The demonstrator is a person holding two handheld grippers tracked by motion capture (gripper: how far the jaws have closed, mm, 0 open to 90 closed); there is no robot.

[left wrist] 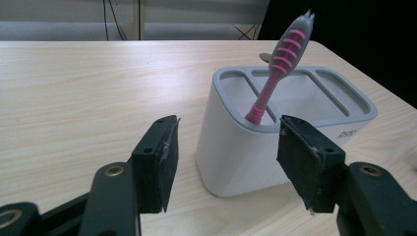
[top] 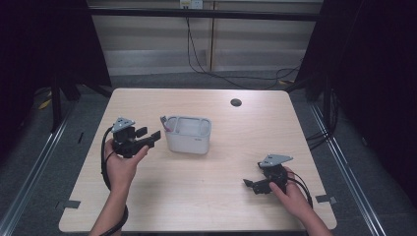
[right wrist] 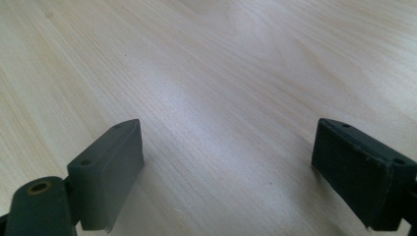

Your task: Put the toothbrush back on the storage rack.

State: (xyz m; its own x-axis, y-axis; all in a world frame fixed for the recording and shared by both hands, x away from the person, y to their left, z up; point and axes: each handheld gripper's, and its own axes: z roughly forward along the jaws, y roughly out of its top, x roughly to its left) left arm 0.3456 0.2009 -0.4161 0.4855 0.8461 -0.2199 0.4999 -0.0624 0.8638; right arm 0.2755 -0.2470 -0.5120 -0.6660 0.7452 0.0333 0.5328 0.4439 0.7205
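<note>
Your left gripper (left wrist: 226, 147), jaws spread, faces the pink-and-grey ribbed toothbrush (left wrist: 282, 61) in the white compartmented plastic holder (left wrist: 246, 147); centre before pinching. Right gripper (right wrist: 226, 167) rests spread over the bench (right wrist: 206, 73).

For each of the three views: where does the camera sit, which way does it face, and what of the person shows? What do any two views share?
High view: above the person's side, facing forward and down on the table; both forearms, left gripper, right gripper.
Left gripper view: on the left gripper, jaws open, facing the holder and toothbrush.
Right gripper view: on the right gripper, jaws open, facing bare table.
Shared: high and left gripper views show the holder.
</note>
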